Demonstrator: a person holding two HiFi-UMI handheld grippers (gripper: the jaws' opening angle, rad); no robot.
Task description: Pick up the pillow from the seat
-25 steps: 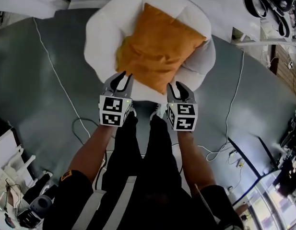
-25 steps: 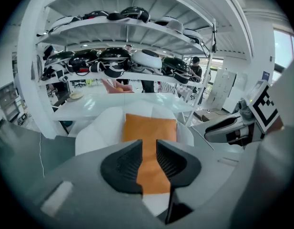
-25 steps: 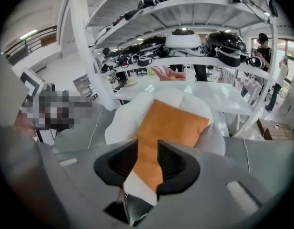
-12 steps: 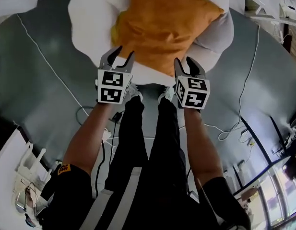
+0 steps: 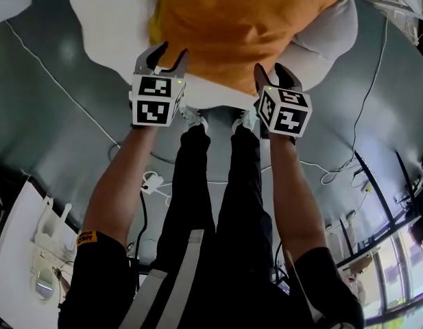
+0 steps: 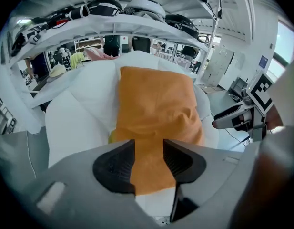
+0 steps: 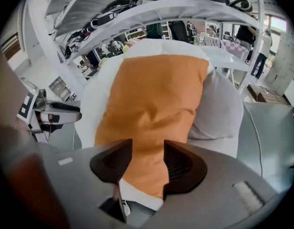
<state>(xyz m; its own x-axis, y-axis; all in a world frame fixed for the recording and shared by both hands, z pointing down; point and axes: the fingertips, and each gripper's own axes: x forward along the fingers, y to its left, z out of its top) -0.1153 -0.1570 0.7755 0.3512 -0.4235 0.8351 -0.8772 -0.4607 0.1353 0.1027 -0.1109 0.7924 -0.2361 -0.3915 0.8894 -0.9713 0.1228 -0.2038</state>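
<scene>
An orange pillow (image 5: 245, 26) lies on a white, puffy seat (image 5: 105, 19) at the top of the head view. My left gripper (image 5: 171, 55) hovers at the pillow's near left corner and my right gripper (image 5: 271, 74) at its near right edge. Both sets of jaws are opening, and nothing is pressed between the pads. In the left gripper view the pillow (image 6: 156, 104) shows beyond the gap of the left gripper (image 6: 149, 163). In the right gripper view the pillow (image 7: 156, 99) likewise lies ahead of the right gripper (image 7: 148, 163). Each gripper view catches the other gripper at its side.
The seat stands on a grey floor (image 5: 53, 136) crossed by white cables (image 5: 341, 166). The person's legs and shoes (image 5: 190, 115) stand just before the seat. White shelving (image 6: 113, 23) with helmets and gear rises behind the seat. A white bag (image 5: 46, 238) sits at lower left.
Both grippers have come forward to the pillow's near edge, and their jaws stand wider apart. The pillow and seat have slid toward the top of the head view.
</scene>
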